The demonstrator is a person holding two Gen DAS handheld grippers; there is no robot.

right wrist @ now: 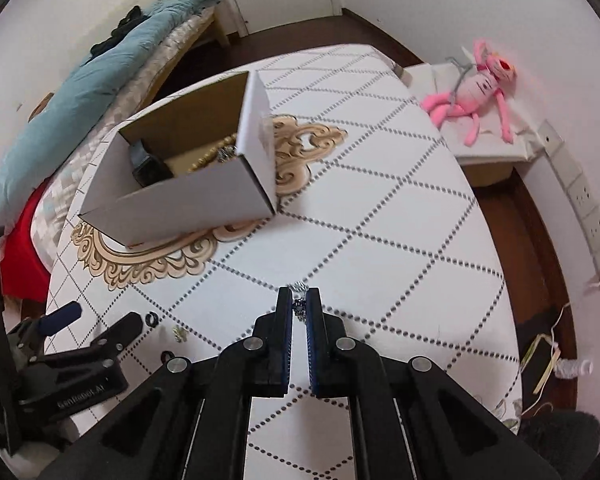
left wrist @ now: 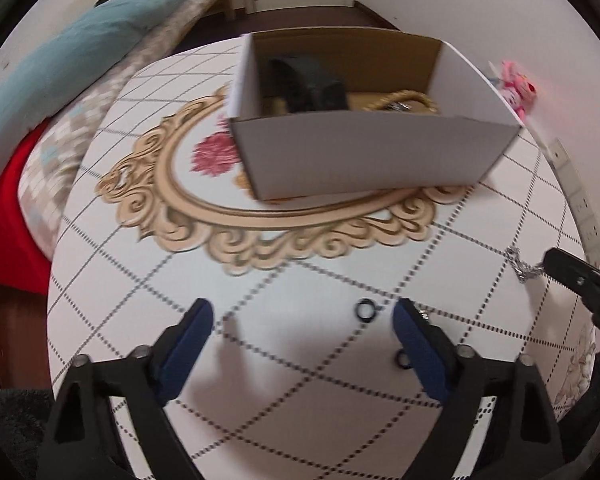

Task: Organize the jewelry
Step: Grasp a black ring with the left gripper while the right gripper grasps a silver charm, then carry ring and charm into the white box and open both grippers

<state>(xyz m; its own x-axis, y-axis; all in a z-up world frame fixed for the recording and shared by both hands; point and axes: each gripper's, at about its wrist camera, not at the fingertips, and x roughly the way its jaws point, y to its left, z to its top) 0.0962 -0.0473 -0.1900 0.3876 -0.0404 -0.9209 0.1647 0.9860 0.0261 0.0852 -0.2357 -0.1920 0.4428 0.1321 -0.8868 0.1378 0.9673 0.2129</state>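
A white cardboard box stands on the table and holds a black object and a gold chain; it also shows in the right wrist view. My left gripper is open above the table, with a black ring between its fingertips and a second black ring by the right finger. My right gripper is shut on a silver chain, which also shows in the left wrist view. A small gold piece lies near the left gripper.
The round table has a white diamond-patterned cloth with a gold ornament print. A bed with a teal quilt lies to the left. A pink plush toy sits on a white stand at the far right. Wall sockets line the right wall.
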